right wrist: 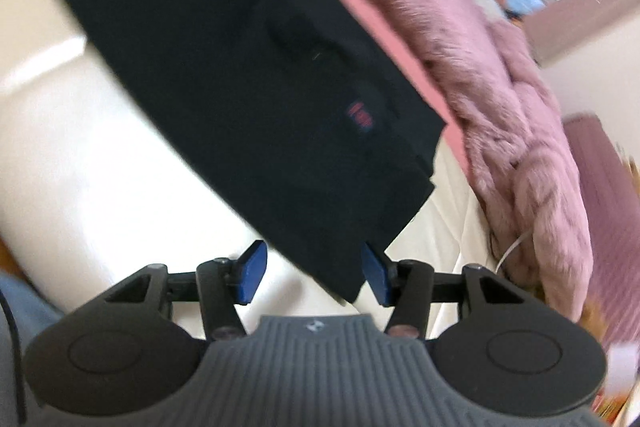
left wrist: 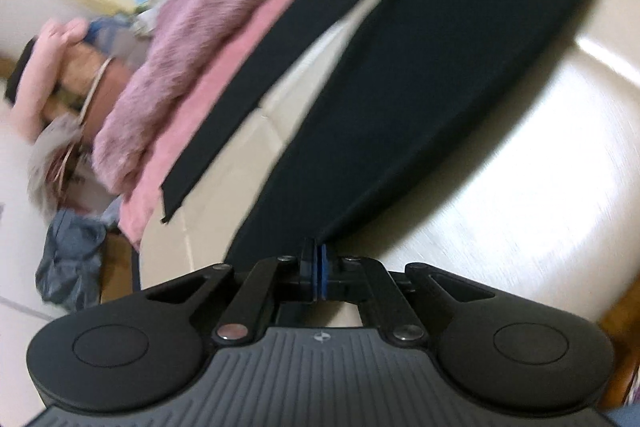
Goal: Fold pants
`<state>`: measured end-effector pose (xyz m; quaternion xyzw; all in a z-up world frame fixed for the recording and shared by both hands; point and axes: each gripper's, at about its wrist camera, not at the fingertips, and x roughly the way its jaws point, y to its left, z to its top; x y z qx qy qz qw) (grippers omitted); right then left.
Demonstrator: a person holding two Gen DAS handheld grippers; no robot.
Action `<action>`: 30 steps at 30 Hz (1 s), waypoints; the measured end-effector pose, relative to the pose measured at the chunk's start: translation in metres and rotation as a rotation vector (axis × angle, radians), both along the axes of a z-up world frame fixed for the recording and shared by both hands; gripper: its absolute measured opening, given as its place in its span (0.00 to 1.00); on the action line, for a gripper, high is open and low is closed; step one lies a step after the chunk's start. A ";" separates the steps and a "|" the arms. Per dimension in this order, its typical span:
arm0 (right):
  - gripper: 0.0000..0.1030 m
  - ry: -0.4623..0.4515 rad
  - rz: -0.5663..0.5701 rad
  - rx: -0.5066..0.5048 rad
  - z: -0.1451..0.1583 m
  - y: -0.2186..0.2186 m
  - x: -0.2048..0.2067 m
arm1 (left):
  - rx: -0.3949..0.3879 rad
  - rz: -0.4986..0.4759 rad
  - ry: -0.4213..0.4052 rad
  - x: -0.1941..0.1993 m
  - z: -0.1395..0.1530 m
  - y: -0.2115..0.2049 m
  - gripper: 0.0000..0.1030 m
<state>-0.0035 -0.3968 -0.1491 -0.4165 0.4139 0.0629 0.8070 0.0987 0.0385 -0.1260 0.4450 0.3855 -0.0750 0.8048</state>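
Note:
The dark navy pants (left wrist: 420, 75) lie on a glossy cream surface (left wrist: 540, 187), two legs spreading toward me. My left gripper (left wrist: 316, 267) is shut on the hem end of the nearer leg, blue pads pressed together on the cloth. In the right wrist view the waist end of the pants (right wrist: 248, 87) shows a small red logo (right wrist: 360, 117). My right gripper (right wrist: 316, 277) is open, its blue pads (right wrist: 252, 277) on either side of the pants' near corner, which lies between the jaws.
A fuzzy pink blanket (left wrist: 192, 39) on a pink sheet lies along the pants' far side, also in the right wrist view (right wrist: 500, 79). A dark plastic bag (left wrist: 68, 259) and clutter sit at the left. A window is behind.

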 end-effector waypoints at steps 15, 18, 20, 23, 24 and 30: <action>0.00 0.017 0.175 -0.191 -0.034 0.008 0.009 | -0.144 0.164 -0.089 0.040 0.039 -0.004 0.01; 0.00 -0.035 0.136 -0.156 -0.018 0.005 0.013 | -0.168 0.186 -0.121 0.049 0.052 -0.003 0.01; 0.00 -0.083 0.104 -0.127 -0.003 0.003 0.019 | -0.174 0.192 -0.149 0.059 0.063 -0.005 0.01; 0.00 -0.145 0.075 -0.102 0.022 0.000 0.033 | -0.173 0.195 -0.186 0.079 0.078 -0.008 0.01; 0.00 -0.165 0.063 -0.094 0.032 0.000 0.041 | -0.175 0.200 -0.198 0.088 0.084 -0.008 0.01; 0.00 -0.269 -0.001 -0.061 0.080 -0.003 0.103 | -0.174 0.212 -0.250 0.148 0.109 -0.012 0.01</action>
